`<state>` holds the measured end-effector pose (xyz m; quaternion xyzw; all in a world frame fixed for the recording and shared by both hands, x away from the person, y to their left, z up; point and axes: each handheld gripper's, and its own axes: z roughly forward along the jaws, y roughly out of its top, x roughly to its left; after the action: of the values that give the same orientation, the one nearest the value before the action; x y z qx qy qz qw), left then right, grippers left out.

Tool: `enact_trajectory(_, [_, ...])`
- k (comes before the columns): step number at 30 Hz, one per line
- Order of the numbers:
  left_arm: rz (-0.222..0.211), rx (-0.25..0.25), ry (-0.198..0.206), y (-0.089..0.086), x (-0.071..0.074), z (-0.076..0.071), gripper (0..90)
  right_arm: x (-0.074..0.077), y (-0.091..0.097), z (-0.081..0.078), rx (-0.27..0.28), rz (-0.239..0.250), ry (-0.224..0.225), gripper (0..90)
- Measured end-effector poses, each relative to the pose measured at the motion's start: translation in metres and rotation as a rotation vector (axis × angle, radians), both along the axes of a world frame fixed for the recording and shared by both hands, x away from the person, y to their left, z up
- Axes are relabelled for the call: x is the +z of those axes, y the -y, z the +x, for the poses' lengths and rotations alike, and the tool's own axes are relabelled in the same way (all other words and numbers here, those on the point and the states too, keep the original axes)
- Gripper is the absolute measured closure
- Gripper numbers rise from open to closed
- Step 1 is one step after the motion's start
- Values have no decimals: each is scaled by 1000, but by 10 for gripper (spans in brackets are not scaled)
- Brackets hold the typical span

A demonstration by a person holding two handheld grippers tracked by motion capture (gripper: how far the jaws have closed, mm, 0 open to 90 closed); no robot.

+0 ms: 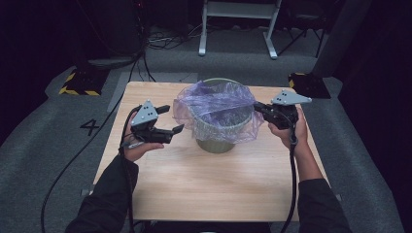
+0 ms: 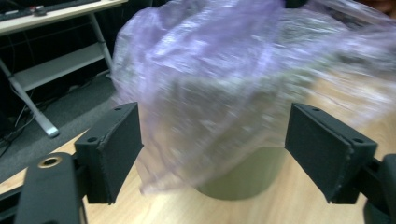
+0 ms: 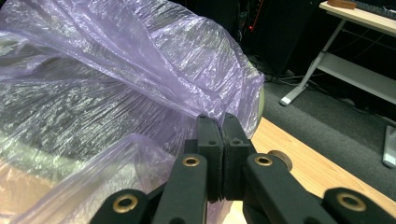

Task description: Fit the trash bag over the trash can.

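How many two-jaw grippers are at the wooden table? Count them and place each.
2. The left gripper sits open, left of the purple plastic bag lining the green bin; the right gripper is shut on the bag's right edge.

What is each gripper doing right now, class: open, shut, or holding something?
Left gripper: open, holding nothing, beside the purple bag.
Right gripper: shut on the purple bag's edge.

We hold our left gripper [image 1: 171,119] near the table's left edge, jaws spread wide and pointing right with nothing pressed between them. Our right gripper [image 1: 257,108] sits near the right edge (wrist level, forearm rising from the near edge), jaws clamped together, pointing left.
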<state>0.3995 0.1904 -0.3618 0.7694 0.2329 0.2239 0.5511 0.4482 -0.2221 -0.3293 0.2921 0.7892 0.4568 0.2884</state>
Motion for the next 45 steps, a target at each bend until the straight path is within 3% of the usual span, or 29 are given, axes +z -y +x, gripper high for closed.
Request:
enact_trajectory(2, [-13,-36,-7,2,-3,-8,164,1,0,-1,-5,-4,-1,891])
enact_trajectory(6, [54,-108,16,26,-9,-23,151,1,-1,-1,-3,-12,-2,890])
enact_trajectory(9, [84,-125,30,45,-15,-25,152,2,-3,-2,-2,-11,0,889])
enact_trajectory(12, [116,-88,31,61,-23,-21,160,2,-5,-3,0,-13,1,889])
enact_trajectory(16, [132,-9,32,69,-27,-14,344,2,-5,-5,13,-13,-2,883])
enact_trajectory(18, [121,-23,28,69,-26,-10,508,3,-3,-7,29,5,-10,873])
enact_trajectory(20, [142,-28,40,70,-26,-8,684,3,1,-9,39,21,-26,842])
enact_trajectory(23, [153,-57,30,69,-26,-5,842,5,4,-12,56,17,-39,678])
enact_trajectory(24, [154,-61,32,69,-26,-5,879,7,5,-14,62,21,-37,582])
enact_trajectory(27, [162,-75,29,68,-26,-5,898,13,6,-19,73,54,-13,362])
enact_trajectory(29, [178,-85,30,70,-27,-5,898,17,5,-23,106,73,11,266])
enact_trajectory(33, [190,-118,12,72,-27,-4,899,22,-10,-29,131,3,71,210])
enact_trajectory(35, [201,-121,12,73,-28,-3,900,24,-19,-26,129,-37,92,260])
enact_trajectory(38, [209,-131,1,73,-29,-1,900,23,-29,-11,124,-90,70,493])
enact_trajectory(40, [216,-130,-5,73,-30,1,900,18,-29,8,125,-68,-15,665])
enact_trajectory(43, [218,-139,-16,70,-32,4,900,13,-28,25,101,-31,-65,841])
enact_trajectory(45, [231,-142,-24,69,-34,6,900,11,-27,32,73,-5,-84,889])
